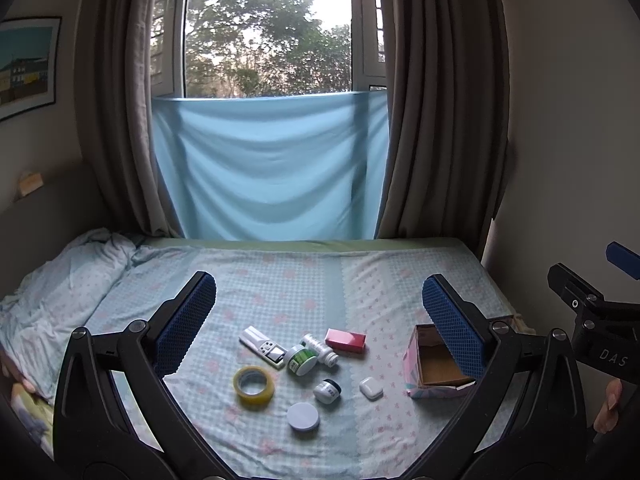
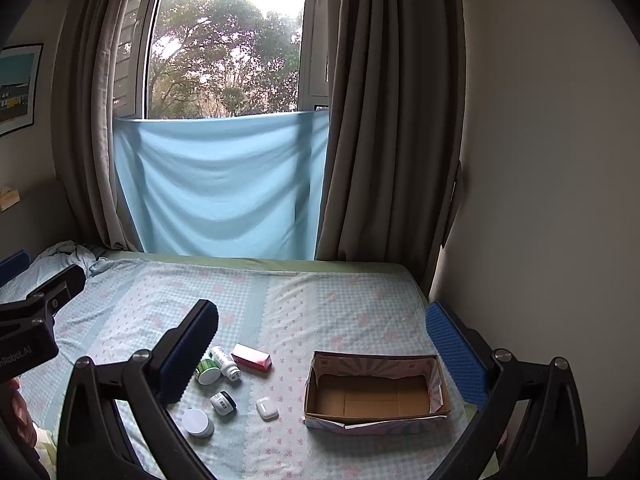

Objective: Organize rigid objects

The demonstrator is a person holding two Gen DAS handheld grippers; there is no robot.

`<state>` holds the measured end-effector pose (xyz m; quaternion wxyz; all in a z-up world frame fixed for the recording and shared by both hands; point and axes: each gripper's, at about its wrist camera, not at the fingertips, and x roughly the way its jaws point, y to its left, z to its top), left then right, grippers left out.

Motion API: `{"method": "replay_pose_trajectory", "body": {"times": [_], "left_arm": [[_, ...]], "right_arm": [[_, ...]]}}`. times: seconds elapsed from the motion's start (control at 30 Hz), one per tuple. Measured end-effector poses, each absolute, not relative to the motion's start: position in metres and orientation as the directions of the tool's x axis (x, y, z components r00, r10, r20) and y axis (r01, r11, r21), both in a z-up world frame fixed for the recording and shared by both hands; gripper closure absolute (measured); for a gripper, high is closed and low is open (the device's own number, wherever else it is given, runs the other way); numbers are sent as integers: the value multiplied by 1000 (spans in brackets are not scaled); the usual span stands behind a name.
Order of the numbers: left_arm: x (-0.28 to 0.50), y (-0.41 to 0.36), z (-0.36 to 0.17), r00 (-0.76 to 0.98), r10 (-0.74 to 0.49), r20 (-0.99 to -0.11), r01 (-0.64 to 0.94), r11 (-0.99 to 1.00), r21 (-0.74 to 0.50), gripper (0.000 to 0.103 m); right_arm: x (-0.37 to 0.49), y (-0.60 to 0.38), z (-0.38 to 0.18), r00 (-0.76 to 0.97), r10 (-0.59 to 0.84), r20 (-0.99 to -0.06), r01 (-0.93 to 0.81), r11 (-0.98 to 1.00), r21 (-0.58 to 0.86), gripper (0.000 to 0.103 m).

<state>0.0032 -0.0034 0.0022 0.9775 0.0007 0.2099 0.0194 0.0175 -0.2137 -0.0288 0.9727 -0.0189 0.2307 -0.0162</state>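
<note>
Both grippers hang above the bed (image 1: 280,280) with nothing held: the left gripper (image 1: 320,320) has its fingers spread wide, and the right gripper (image 2: 324,344) likewise stands fully spread. The items lie loose on the sheet in one cluster: tape roll (image 1: 254,387), remote (image 1: 263,347), green jar (image 1: 302,360), white bottle (image 1: 320,350), red box (image 1: 346,340), small jar (image 1: 327,391), round tin (image 1: 303,417) and earbud case (image 1: 371,389). The open carton (image 2: 376,392) sits to their right, near the bed's edge, with nothing in it. Principal hazard: the green jar, bottle and remote lie touching or nearly so, and a finger closing on one would likely knock its neighbour aside. The bottle and both jars appear to lie on their sides (the view is too distorted to be sure), so they may roll on the soft sheet once nudged. The mattress gives under pressure; a downward approach could sink the low tin or earbud case below the pads and cause a missed or slipping pinch. The carton is light card with a torn rim; a drop against its wall could tip or shove it toward the edge. The two grippers hang close together, so reaching for the cluster at once risks a collision
</note>
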Motion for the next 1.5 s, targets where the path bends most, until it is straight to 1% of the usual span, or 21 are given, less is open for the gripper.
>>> {"method": "replay_pose_trajectory", "body": {"times": [0.17, 0.4, 0.9, 1.17, 1.5], "left_arm": [[2, -3, 4, 918, 23, -397, -25, 1000, 0, 1], [3, 0, 2, 911, 19, -412, -23, 1000, -5, 1], [5, 5, 1, 911, 9, -413, -25, 999, -34, 1], [7, 6, -1, 902, 1, -431, -22, 999, -44, 1], [9, 8, -3, 897, 2, -441, -30, 998, -55, 1]], "right_arm": [[18, -216, -31, 894, -33, -448, 17, 999, -40, 0], [17, -215, -31, 897, -36, -441, 18, 999, -45, 0], [17, -216, -32, 898, -39, -438, 22, 999, -45, 0], [17, -217, -32, 900, -39, -434, 22, 999, -44, 0], [18, -217, -30, 895, -36, -445, 20, 999, -42, 0]]}}
